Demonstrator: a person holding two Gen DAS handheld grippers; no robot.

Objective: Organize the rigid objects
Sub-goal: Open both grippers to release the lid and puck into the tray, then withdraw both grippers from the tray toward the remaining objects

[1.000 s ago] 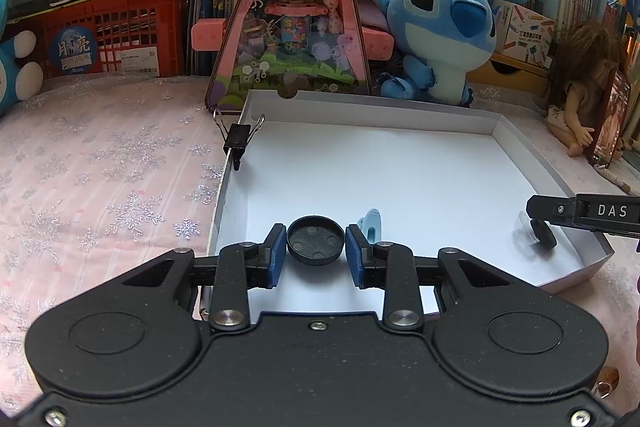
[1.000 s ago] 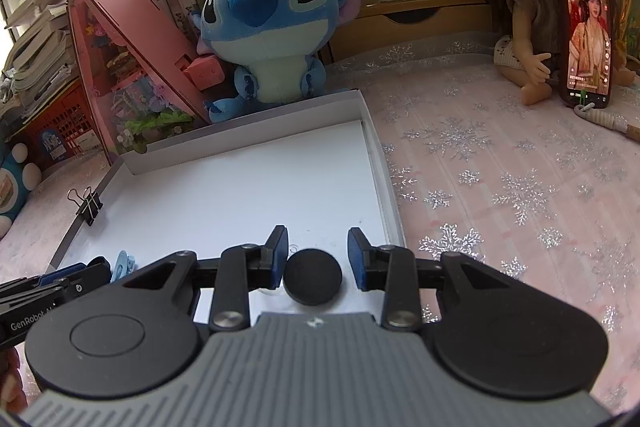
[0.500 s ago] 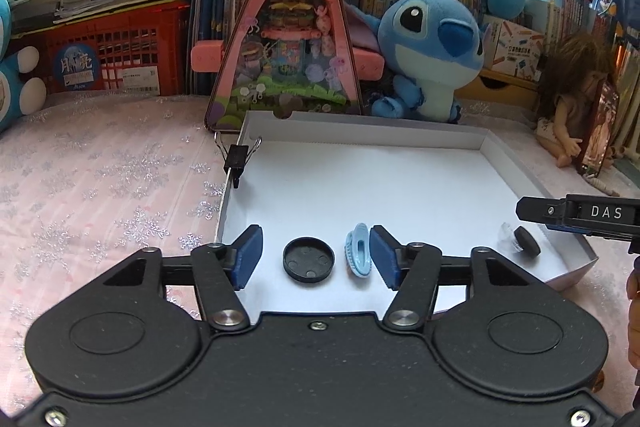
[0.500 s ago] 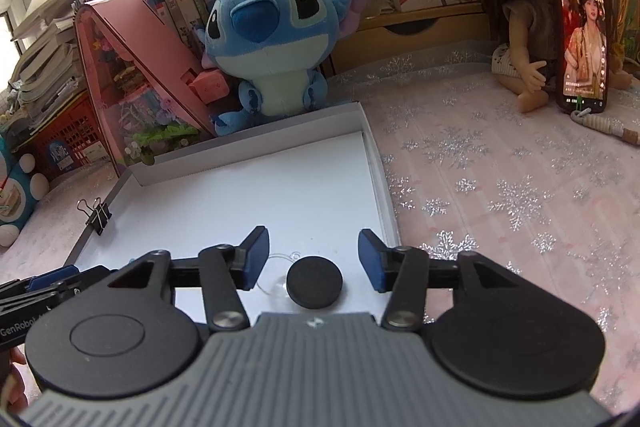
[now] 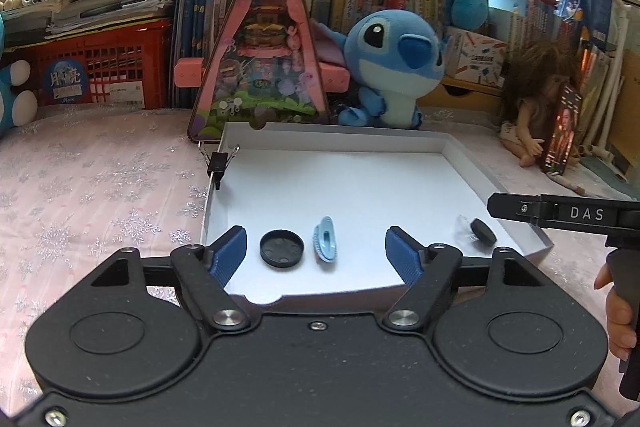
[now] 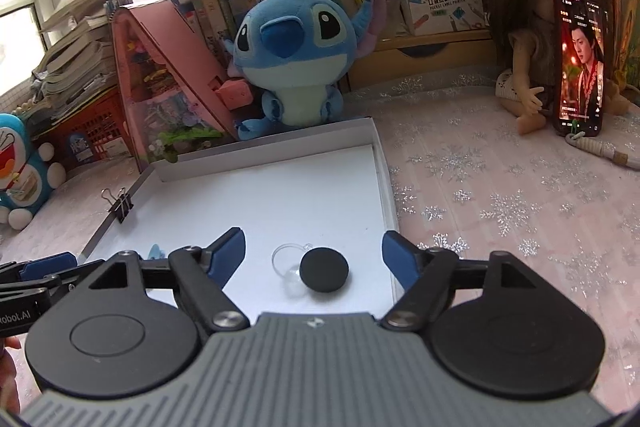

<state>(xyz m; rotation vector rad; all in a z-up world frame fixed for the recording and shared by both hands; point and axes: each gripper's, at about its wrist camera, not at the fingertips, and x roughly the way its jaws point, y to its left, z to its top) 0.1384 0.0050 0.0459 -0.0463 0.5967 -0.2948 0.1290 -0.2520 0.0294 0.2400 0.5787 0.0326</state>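
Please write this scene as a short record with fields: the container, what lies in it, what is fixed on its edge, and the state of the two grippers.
container: shallow white box lid on a pink snowflake tablecloth
inside, left part: black round cap, hollow side up; light blue plastic piece beside it, apart
inside, right part: black round disc against a clear suction cup
on left edge: black binder clip
left gripper: jaws opening, pads clear of the cap and blue piece between them
right gripper: jaws opening, pads clear of the disc
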